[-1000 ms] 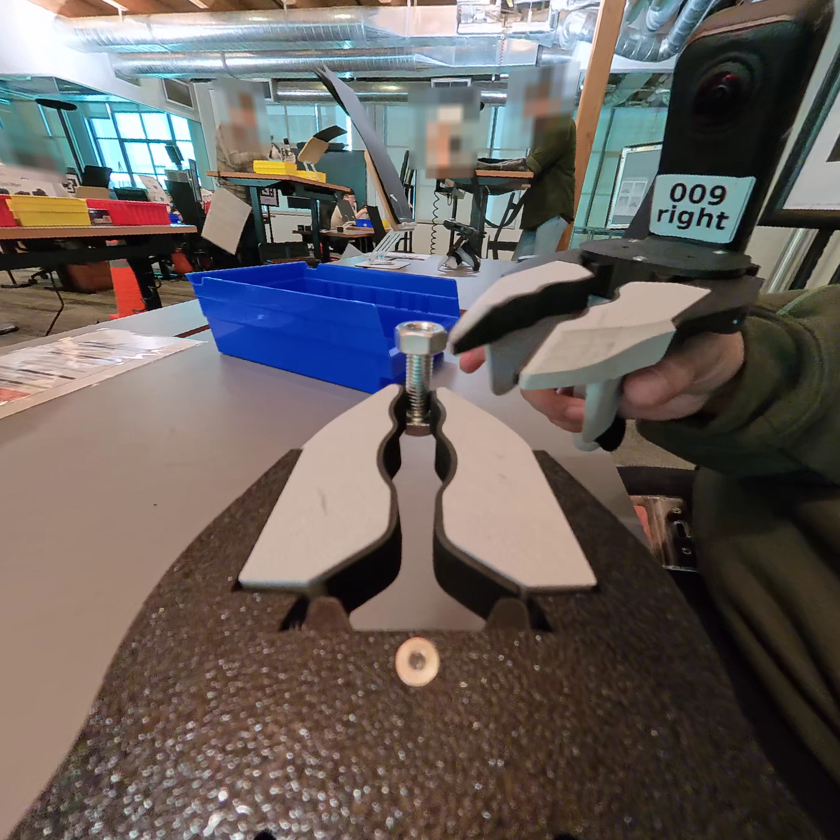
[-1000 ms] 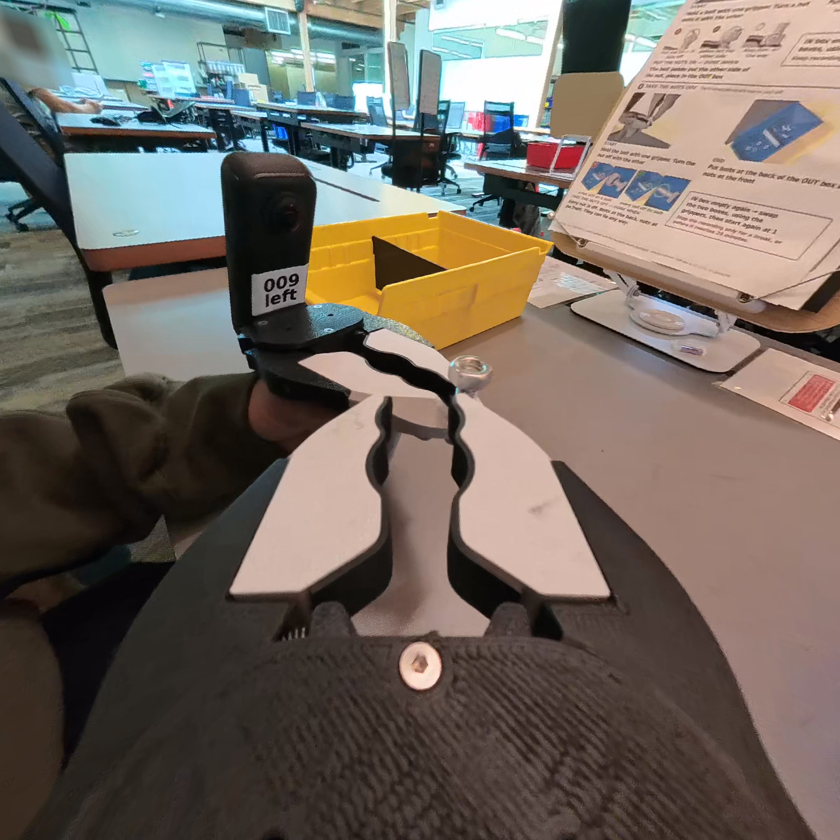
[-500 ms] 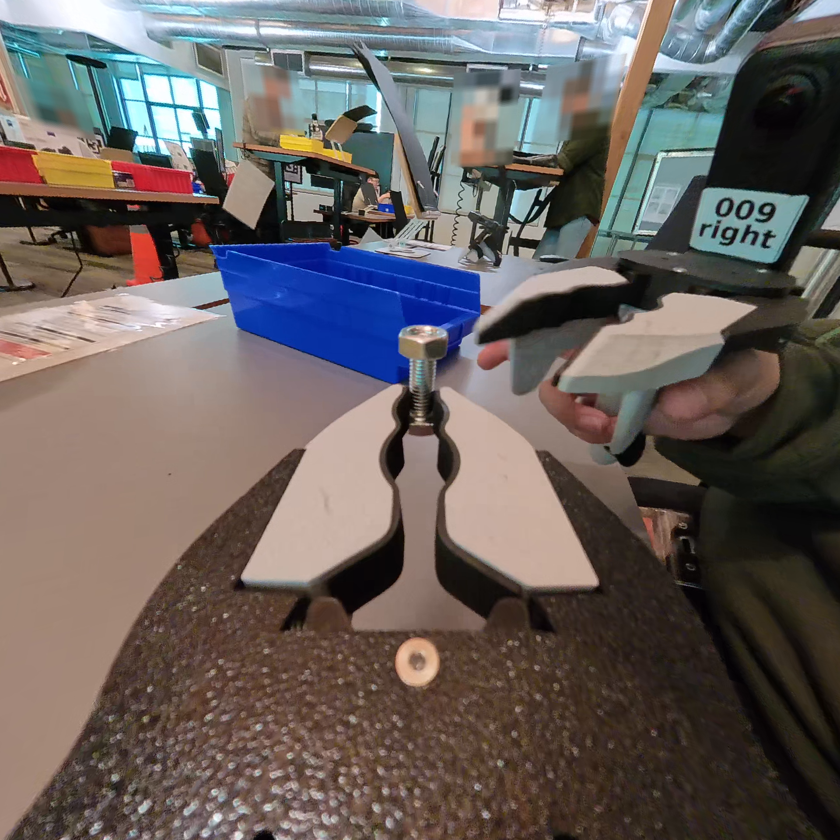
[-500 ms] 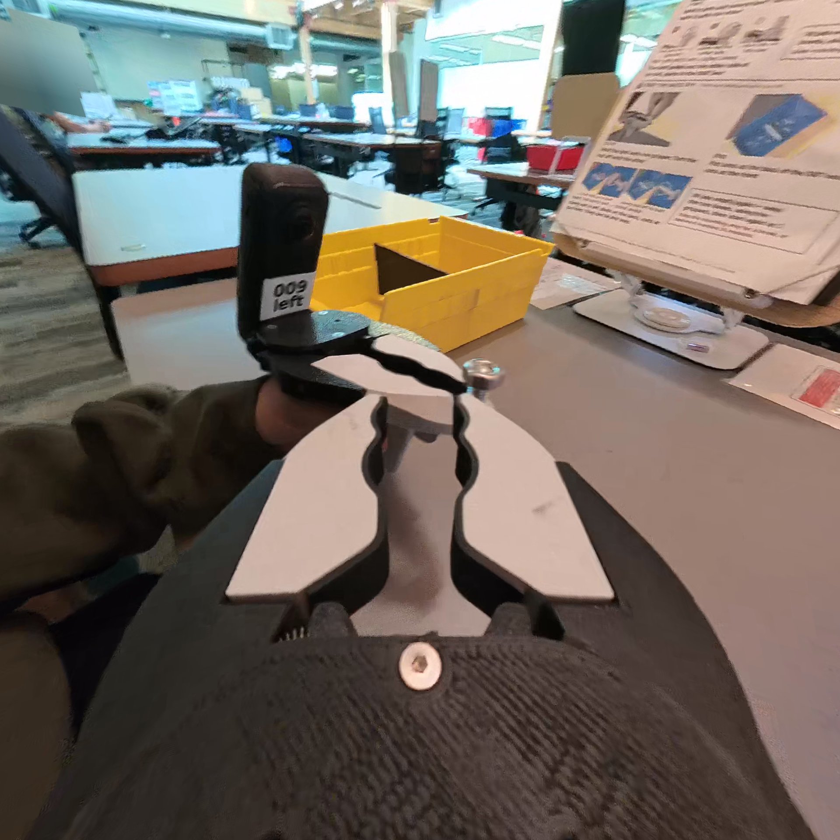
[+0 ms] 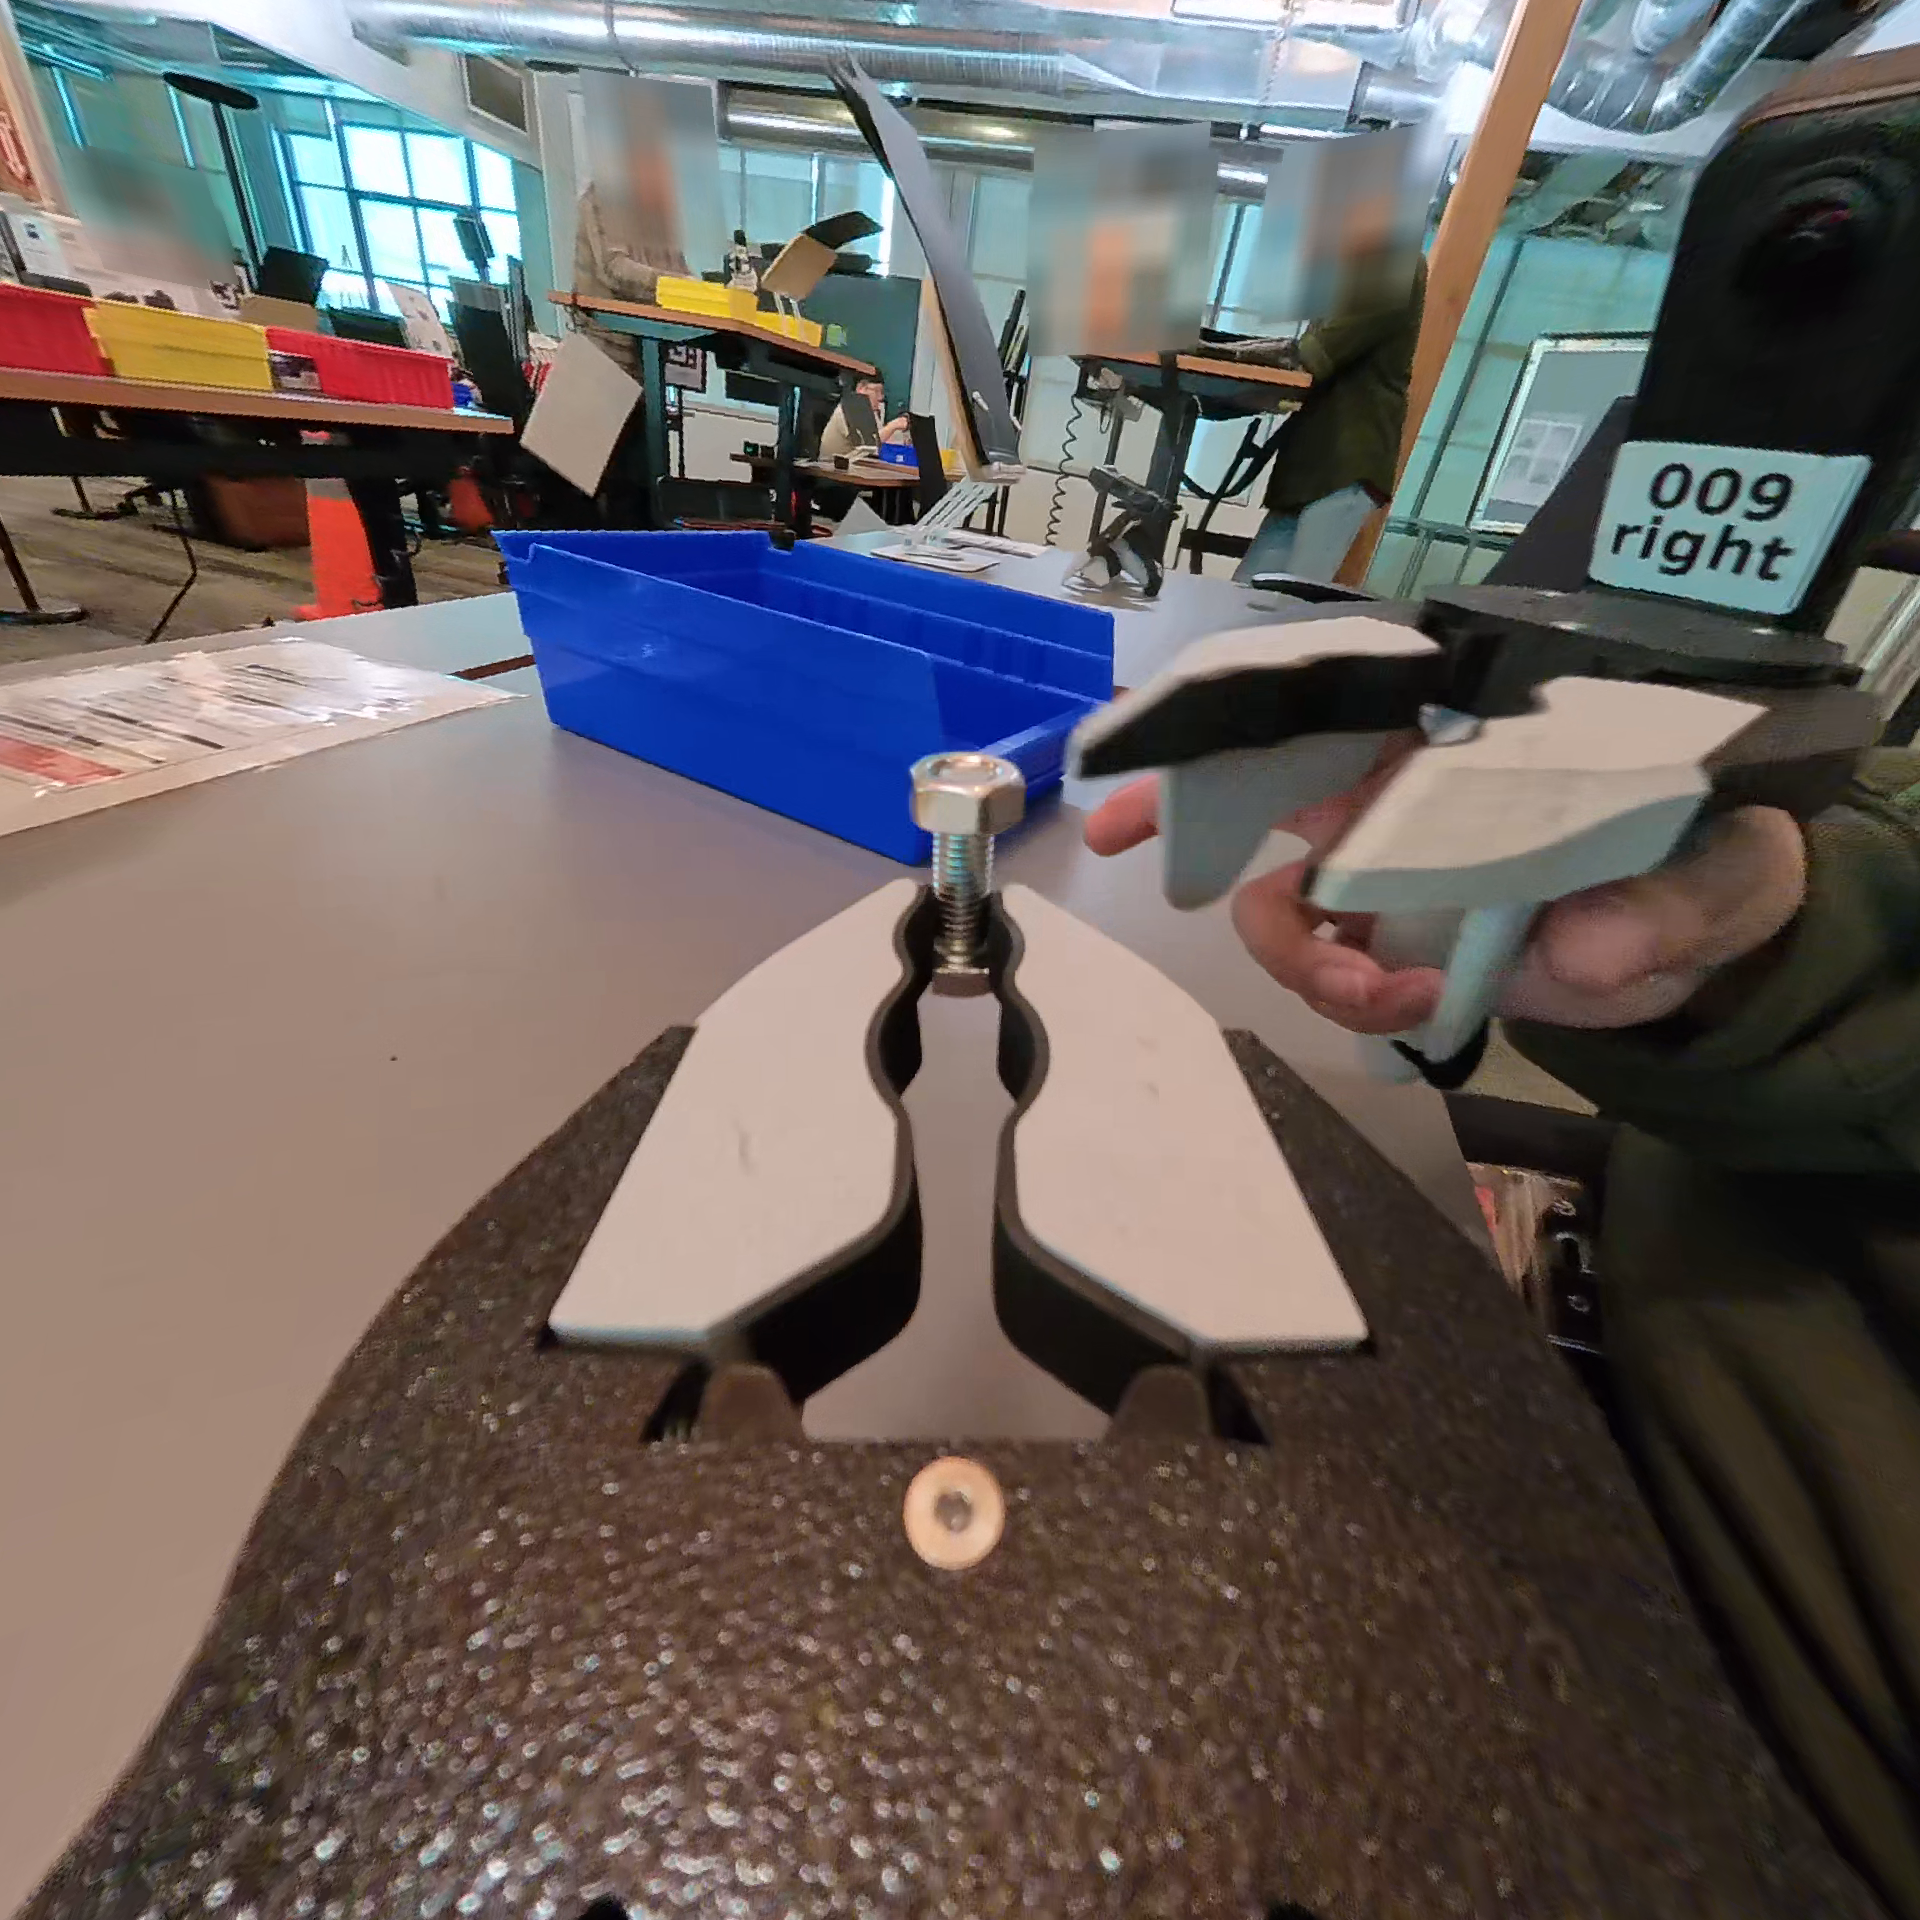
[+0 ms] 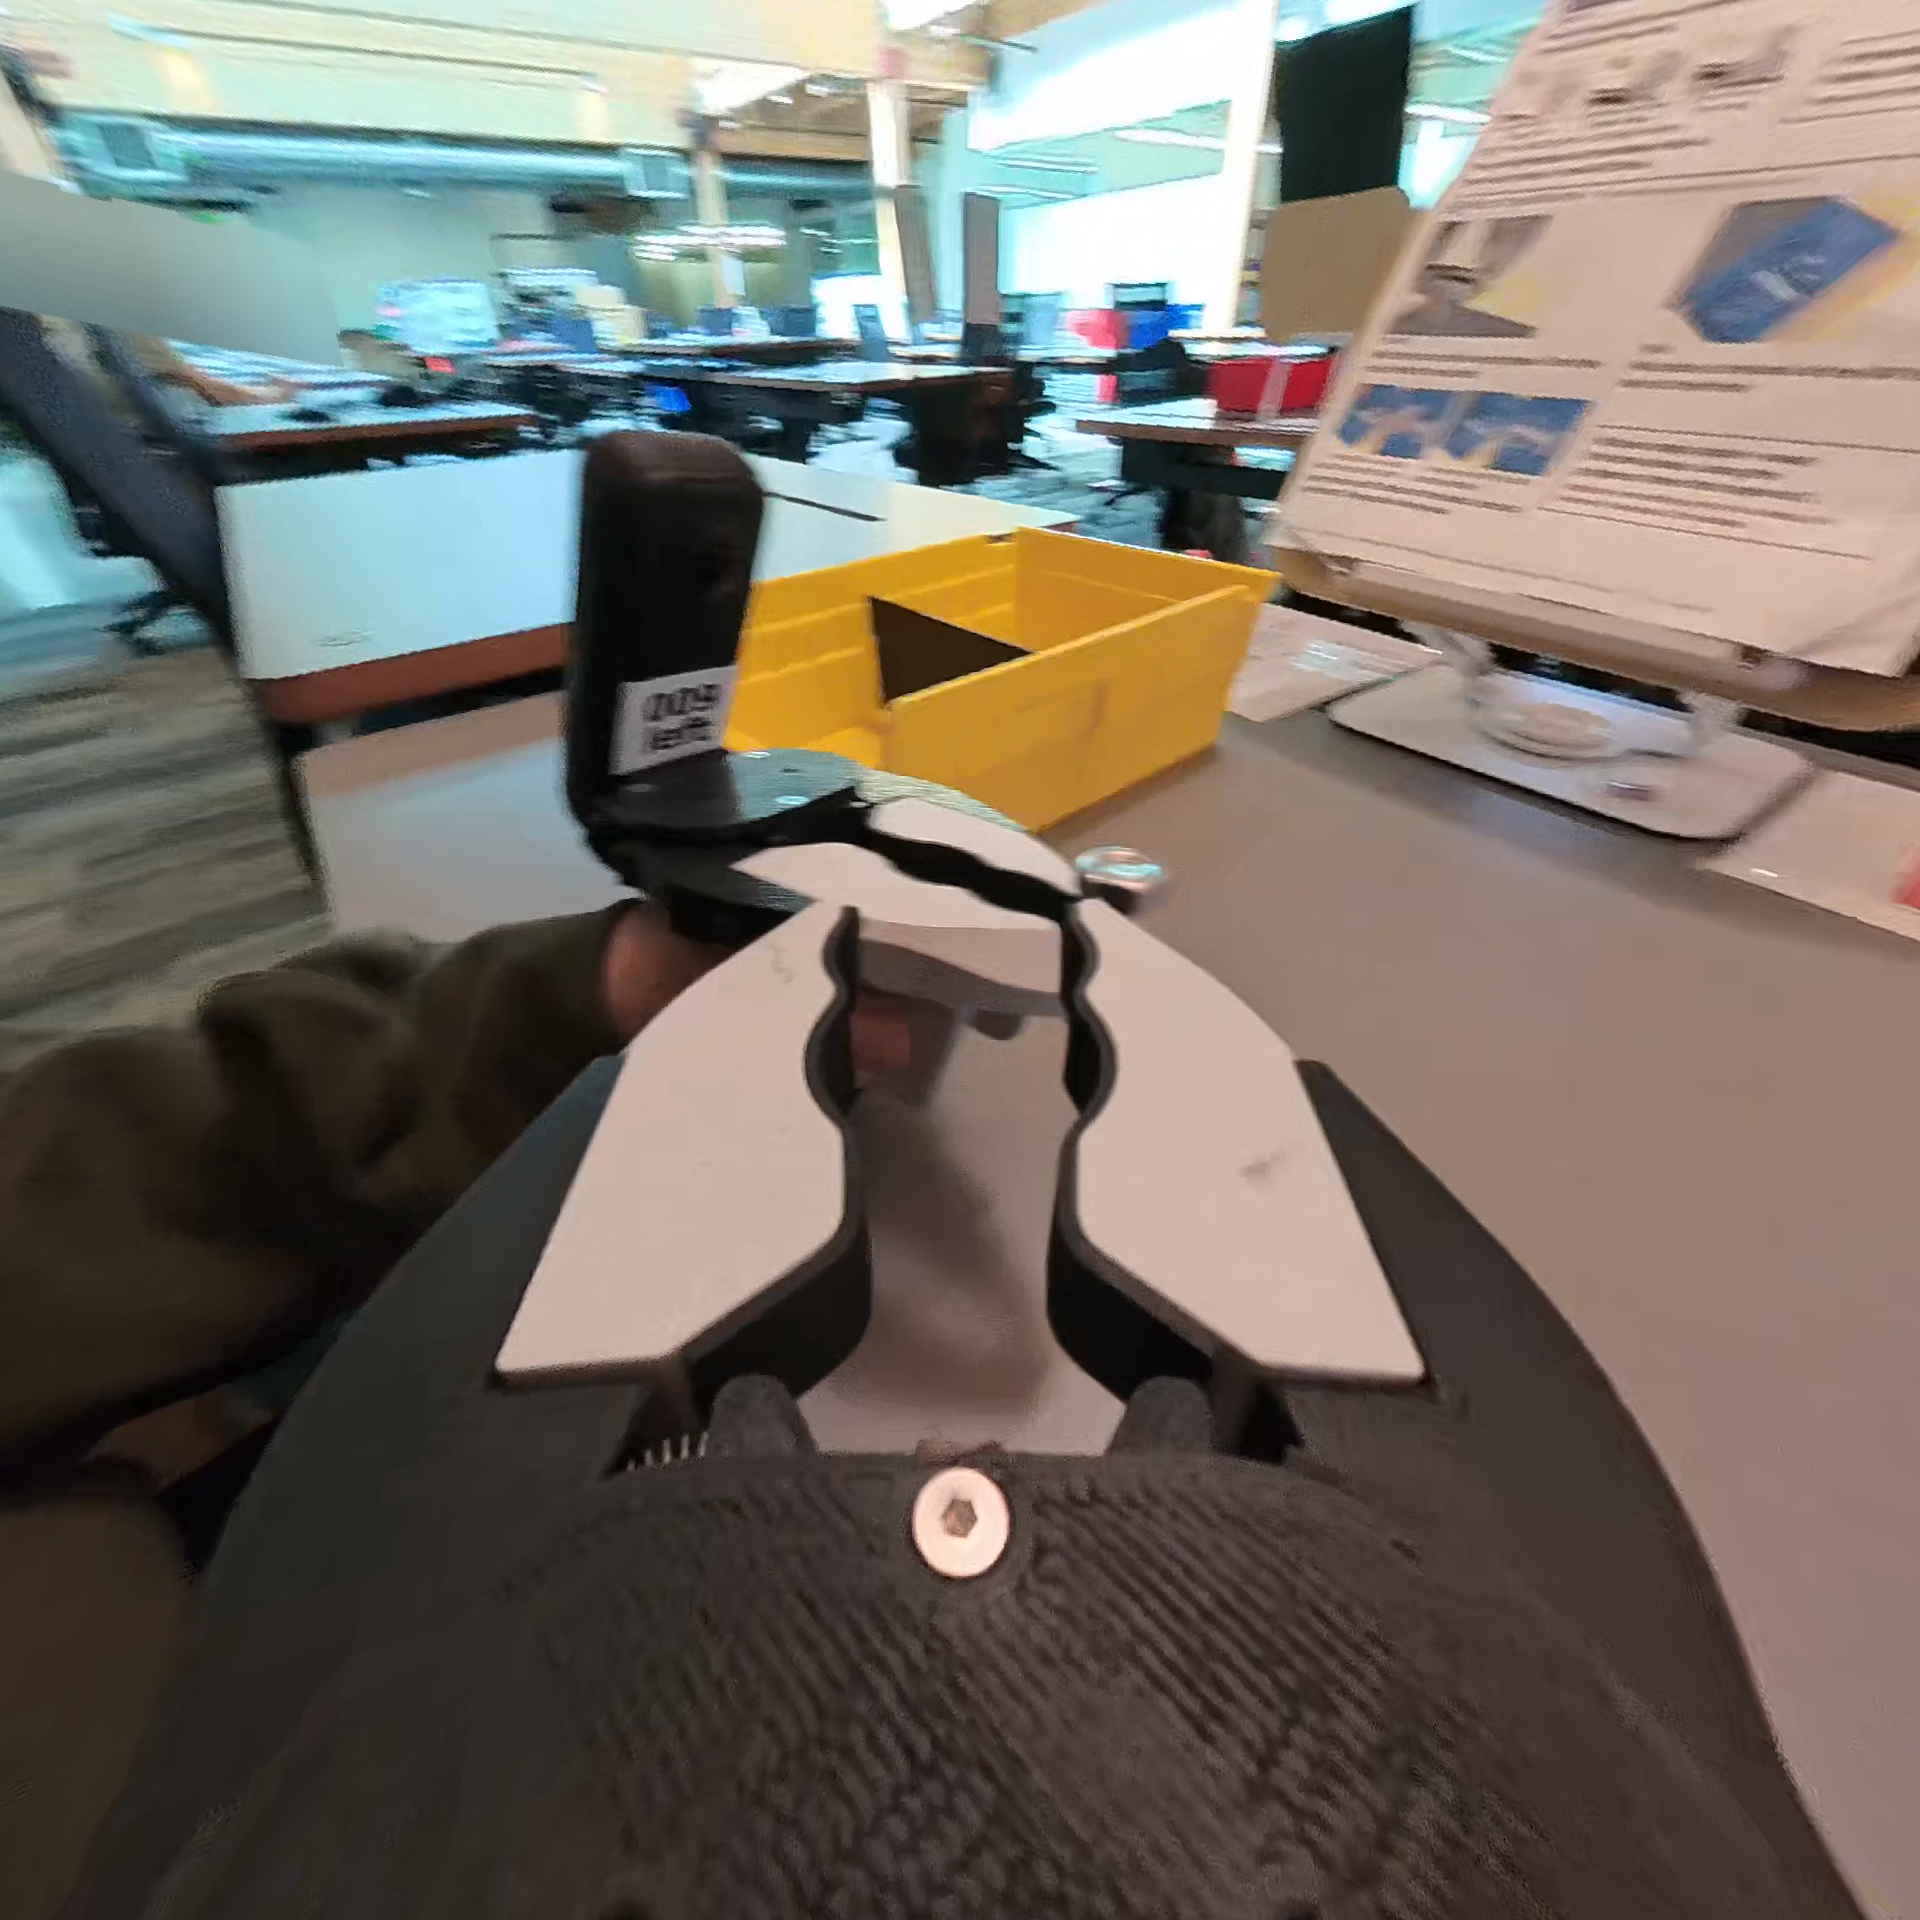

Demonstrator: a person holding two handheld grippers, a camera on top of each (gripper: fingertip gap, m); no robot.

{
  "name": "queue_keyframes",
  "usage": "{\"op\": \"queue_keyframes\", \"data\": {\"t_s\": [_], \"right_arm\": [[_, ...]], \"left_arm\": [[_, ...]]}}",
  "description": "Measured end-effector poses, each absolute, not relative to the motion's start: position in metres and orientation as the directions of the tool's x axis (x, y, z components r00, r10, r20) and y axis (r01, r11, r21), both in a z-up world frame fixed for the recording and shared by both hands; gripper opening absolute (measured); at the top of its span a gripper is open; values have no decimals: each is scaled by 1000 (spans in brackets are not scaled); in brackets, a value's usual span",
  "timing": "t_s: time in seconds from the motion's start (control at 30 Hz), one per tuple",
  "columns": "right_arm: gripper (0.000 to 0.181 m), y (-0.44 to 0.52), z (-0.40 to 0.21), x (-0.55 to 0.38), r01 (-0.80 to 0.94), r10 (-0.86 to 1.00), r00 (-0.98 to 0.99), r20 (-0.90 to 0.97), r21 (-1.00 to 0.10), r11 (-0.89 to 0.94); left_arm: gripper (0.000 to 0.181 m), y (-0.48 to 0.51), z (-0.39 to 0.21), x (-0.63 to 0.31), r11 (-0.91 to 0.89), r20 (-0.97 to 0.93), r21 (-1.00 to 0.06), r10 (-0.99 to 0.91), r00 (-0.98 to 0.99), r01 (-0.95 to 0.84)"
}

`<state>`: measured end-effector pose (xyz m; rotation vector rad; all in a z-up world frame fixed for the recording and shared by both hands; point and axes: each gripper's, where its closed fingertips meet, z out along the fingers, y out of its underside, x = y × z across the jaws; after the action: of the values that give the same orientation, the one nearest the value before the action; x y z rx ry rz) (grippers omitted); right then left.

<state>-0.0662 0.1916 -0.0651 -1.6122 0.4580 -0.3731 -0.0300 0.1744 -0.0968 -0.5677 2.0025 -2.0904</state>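
Observation:
My left gripper [image 5: 961, 904] is shut on the threaded shank of a silver hex bolt [image 5: 966, 805]. It holds the bolt upright, head up, above the grey table [image 5: 312, 987]. My right gripper [image 5: 1205, 821] hangs open and empty just right of the bolt head, held by a hand in a dark green sleeve. In the right wrist view, my right gripper [image 6: 961, 920] has its jaws apart. The left gripper [image 6: 1060, 894] lies just beyond its tips, with the bolt head [image 6: 1120, 865] at the right fingertip. That view is blurred by motion.
An empty-looking blue bin [image 5: 810, 665] stands behind the bolt. A yellow bin [image 6: 1039, 665] with a black divider stands on the table's far side. A printed sheet on a stand [image 6: 1662, 312] is at the right. A laminated paper [image 5: 208, 707] lies at the left. The gap from one gripper's tips to the other's is roughly 5 cm.
My right gripper has drawn away from the bolt head to the right and its jaws have spread wider. My left gripper keeps the bolt upright.

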Motion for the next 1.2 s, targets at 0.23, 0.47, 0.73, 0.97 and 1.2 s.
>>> {"op": "queue_keyframes", "data": {"t_s": [0.23, 0.47, 0.73, 0.97, 1.2], "right_arm": [[56, 176, -72, -44, -113, -623, 779, -68, -993, -33], [36, 201, -71, -83, -57, -377, 926, -23, -995, -79], [48, 180, -72, -48, -62, -627, 779, 9, -994, -90], [50, 191, -79, -59, -88, -543, 840, -23, -992, -94], [41, 181, -69, -58, -40, -554, 832, 24, -994, -102]], "left_arm": [[9, 162, -97, -47, -31, 93, -996, -286, -954, -88], [9, 173, -97, -32, -78, 164, -986, -368, -915, -146], [9, 164, -101, -41, -14, 113, -993, -323, -940, -114], [9, 164, -101, -42, -17, 121, -992, -312, -942, -121], [9, 168, -102, -38, -24, 144, -989, -336, -931, -145]]}}
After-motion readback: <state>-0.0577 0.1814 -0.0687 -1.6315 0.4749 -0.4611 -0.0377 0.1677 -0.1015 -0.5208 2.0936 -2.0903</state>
